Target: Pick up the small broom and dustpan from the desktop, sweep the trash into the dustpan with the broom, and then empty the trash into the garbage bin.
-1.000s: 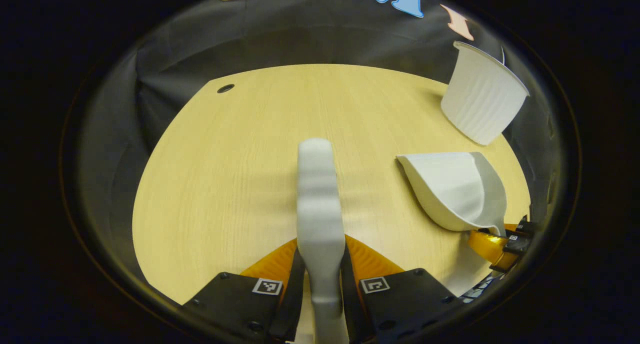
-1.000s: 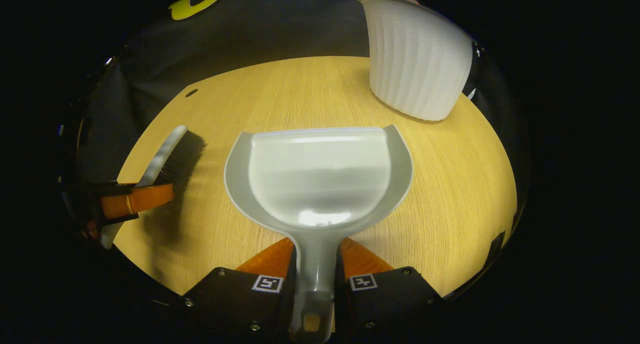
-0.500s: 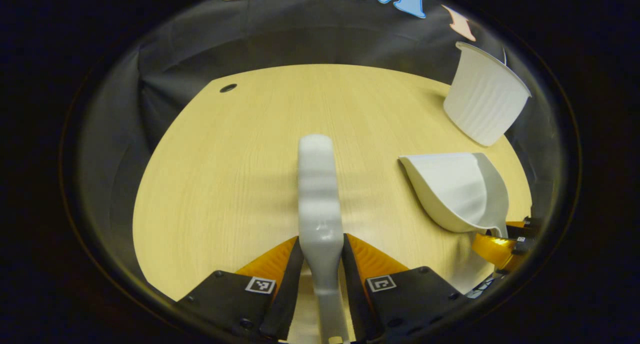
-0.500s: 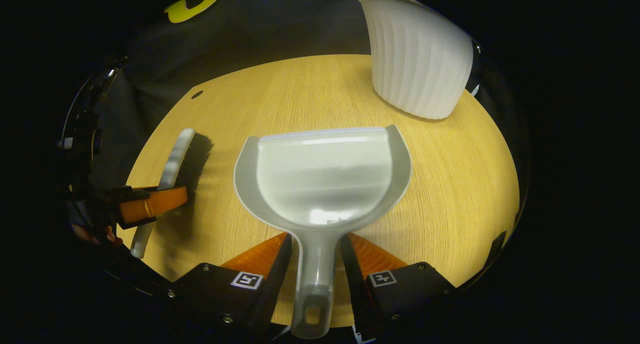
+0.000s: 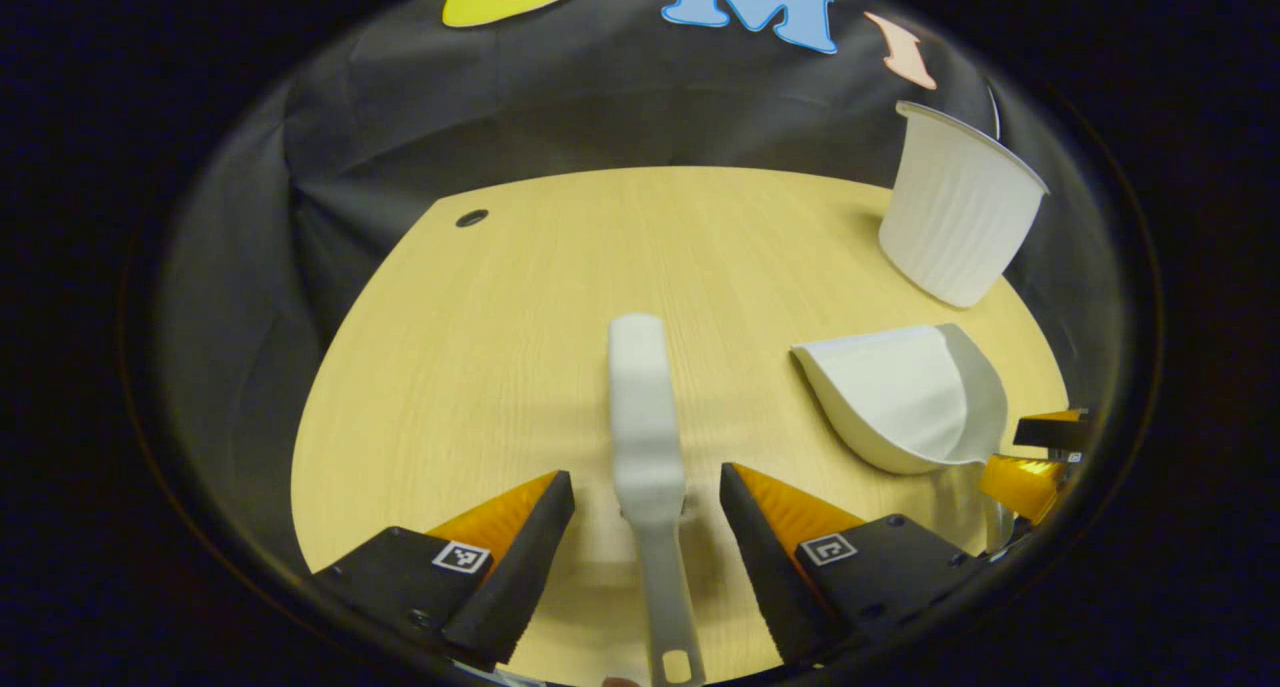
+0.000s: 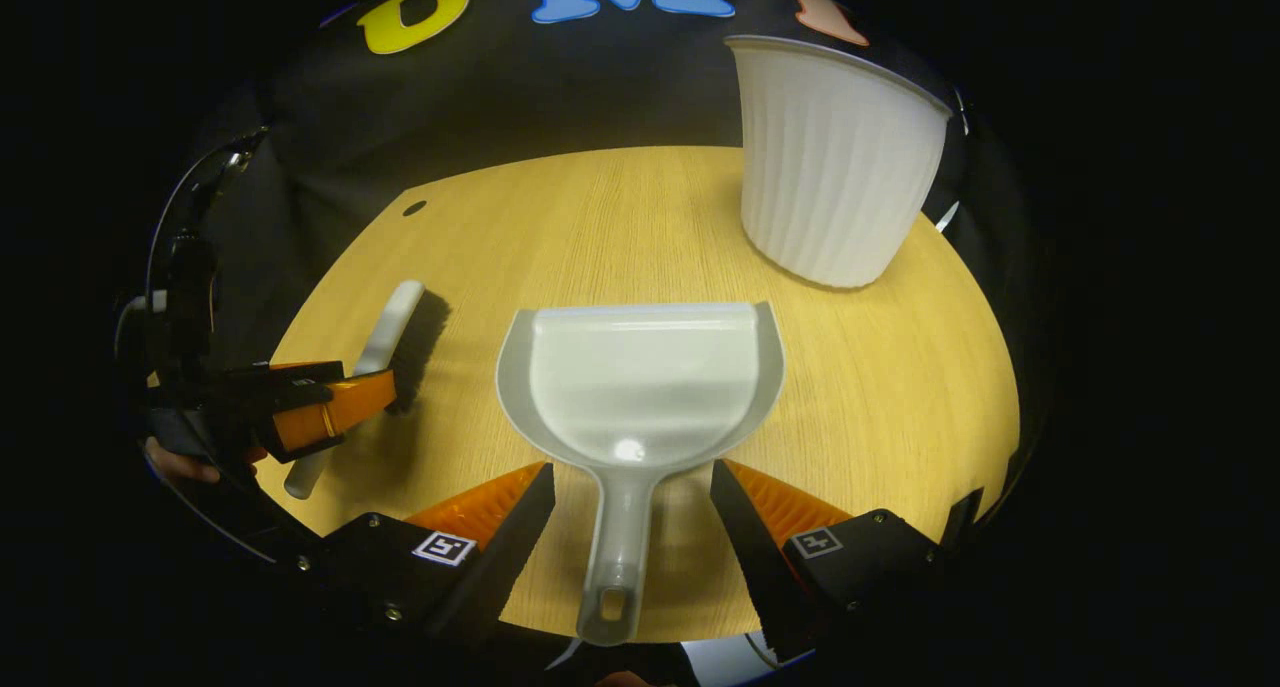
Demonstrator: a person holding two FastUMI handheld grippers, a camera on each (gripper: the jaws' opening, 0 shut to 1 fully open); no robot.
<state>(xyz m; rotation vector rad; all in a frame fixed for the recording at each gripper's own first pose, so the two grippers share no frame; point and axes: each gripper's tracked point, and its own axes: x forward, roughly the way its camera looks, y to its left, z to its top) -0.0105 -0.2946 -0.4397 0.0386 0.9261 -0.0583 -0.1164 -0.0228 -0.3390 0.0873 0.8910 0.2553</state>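
Both the left tongs [image 5: 647, 502] and the right tongs [image 6: 632, 492] are standing apart, the broom [image 5: 646, 437] and dustpan [image 6: 640, 392] lying untouched between them on the worktop [image 6: 880, 367].

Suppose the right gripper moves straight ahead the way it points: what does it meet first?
Probably the dustpan: its handle lies between the open jaws of the right gripper, its pan just ahead. Height above the desk is unclear.

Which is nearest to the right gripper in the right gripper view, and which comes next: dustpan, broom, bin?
1. dustpan, handle lying between the open fingers of the right gripper.
2. broom, off to the left on the table.
3. bin, farthest, at the back right.
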